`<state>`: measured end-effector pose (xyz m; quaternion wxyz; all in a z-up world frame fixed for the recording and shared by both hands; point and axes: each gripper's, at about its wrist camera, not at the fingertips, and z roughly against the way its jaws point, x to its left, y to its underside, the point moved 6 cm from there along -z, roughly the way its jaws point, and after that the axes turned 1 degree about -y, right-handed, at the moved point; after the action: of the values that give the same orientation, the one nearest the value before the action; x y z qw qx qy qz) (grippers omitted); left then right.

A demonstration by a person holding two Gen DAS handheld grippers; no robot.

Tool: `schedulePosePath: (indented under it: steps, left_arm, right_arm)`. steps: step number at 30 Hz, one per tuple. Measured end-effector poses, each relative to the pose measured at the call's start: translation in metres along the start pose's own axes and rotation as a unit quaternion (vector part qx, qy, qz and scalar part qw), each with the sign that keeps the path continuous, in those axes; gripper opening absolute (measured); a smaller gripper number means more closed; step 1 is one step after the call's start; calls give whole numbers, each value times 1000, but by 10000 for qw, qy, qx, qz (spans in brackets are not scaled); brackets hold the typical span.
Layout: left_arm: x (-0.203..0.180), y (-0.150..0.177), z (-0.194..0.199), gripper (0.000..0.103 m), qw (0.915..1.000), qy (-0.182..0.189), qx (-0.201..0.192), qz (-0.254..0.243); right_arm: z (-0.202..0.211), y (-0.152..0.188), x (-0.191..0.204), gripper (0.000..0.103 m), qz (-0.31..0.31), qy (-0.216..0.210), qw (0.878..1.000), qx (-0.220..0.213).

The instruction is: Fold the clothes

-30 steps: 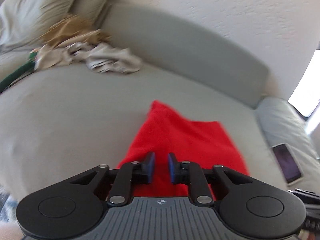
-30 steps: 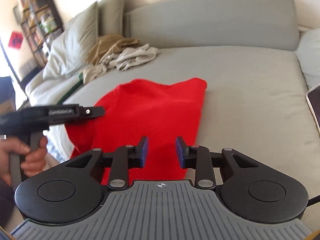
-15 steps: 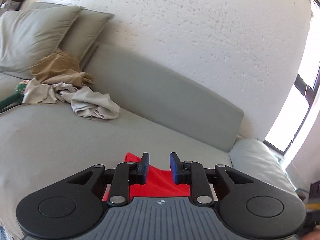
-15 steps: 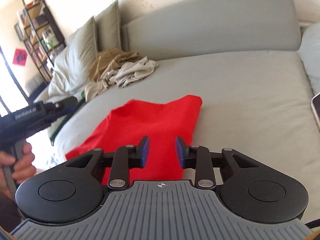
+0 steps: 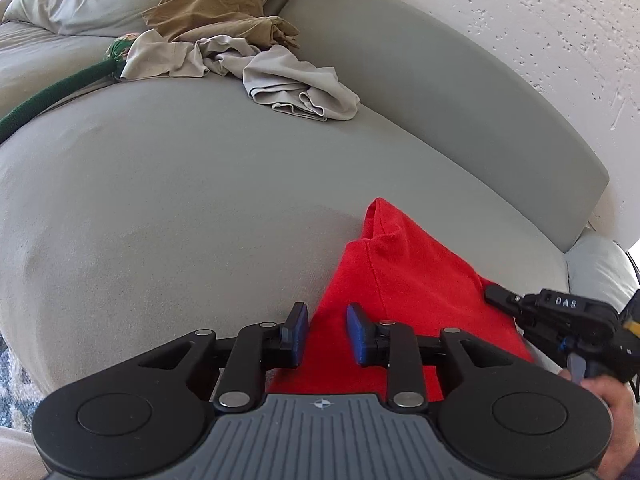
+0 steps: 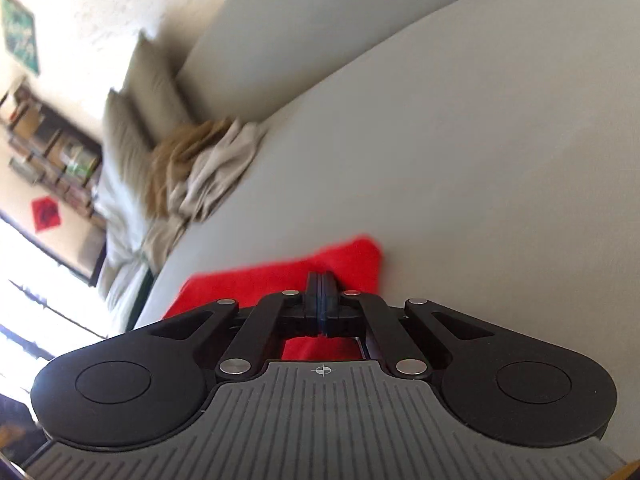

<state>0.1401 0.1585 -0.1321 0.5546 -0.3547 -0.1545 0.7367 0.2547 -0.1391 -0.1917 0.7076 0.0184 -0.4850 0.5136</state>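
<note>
A grey sofa (image 5: pixel 180 200) is filling the frame, carrying a red garment (image 5: pixel 404 280) at lower right and a crumpled beige and tan clothes pile (image 5: pixel 248 52) at upper left.

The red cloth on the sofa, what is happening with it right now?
A person is folding clothes with a handheld gripper in each hand. The red garment lies on the grey sofa. The right gripper is shut, low over the garment's edge; whether fabric is pinched cannot be told. The left gripper hovers over the garment, its jaws opening with nothing pressed between them. A pile of beige and tan clothes waits at the back of the sofa, unfolded.
</note>
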Motion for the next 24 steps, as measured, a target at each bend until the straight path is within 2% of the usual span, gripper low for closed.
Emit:
schedulePosePath:
  steps: [1,3,5,8,10,11,13,17,18,19,20,21,22,24]
  left_arm:
    - [0,-1,-1,29,10000,5,-3,-1]
    - [0,-2,-3,29,10000,15,-9,-5]
    - [1,-4,-6,29,10000,38,-12,-18]
    - [3,-4,-7,30,10000,82,-6,13]
    - [4,-3,-6,30,9999,109,-2,52]
    - [4,-3,-6,30,9999,121,-1,66]
    - [5,-3,-5,30,9999,144,2,70]
    - [6,-3,-5,30,9998,180,13,81]
    - [6,-3,-5,30,9998,188,16,85]
    - [6,-3,-5,31,9998,183,17,89]
    - [6,-3,-5,31,9998,175,18,93]
    - [5,-2,-5,31,9999,149,9,77]
    - [5,-2,-4,31,9999,128,-7,45]
    - [4,-1,-4,31,9999,100,-36,-15]
  right_arm:
    - [4,-6,-1,0,-111,152,9996,-211]
    - [12,-17,-2,7,-332,456,9964,-633]
    - [20,-26,-2,8,-533,676,9914,-988]
    - [8,-11,36,8,-217,-78,9989,-401]
    - [-6,3,65,8,167,-483,9987,75]
    - [-10,7,74,8,300,-589,9975,247]
    - [-13,19,83,8,297,-537,9972,430]
    - [24,34,73,8,274,-108,9995,108]
    - [29,38,63,8,350,180,9988,284]
    - [35,43,52,1,426,469,9969,460]
    - [42,45,41,0,510,761,9943,554]
    - [51,41,33,0,607,1069,9920,287]
    - [60,36,27,4,575,1368,9889,65]
    - [76,26,16,4,486,1878,9804,-345]
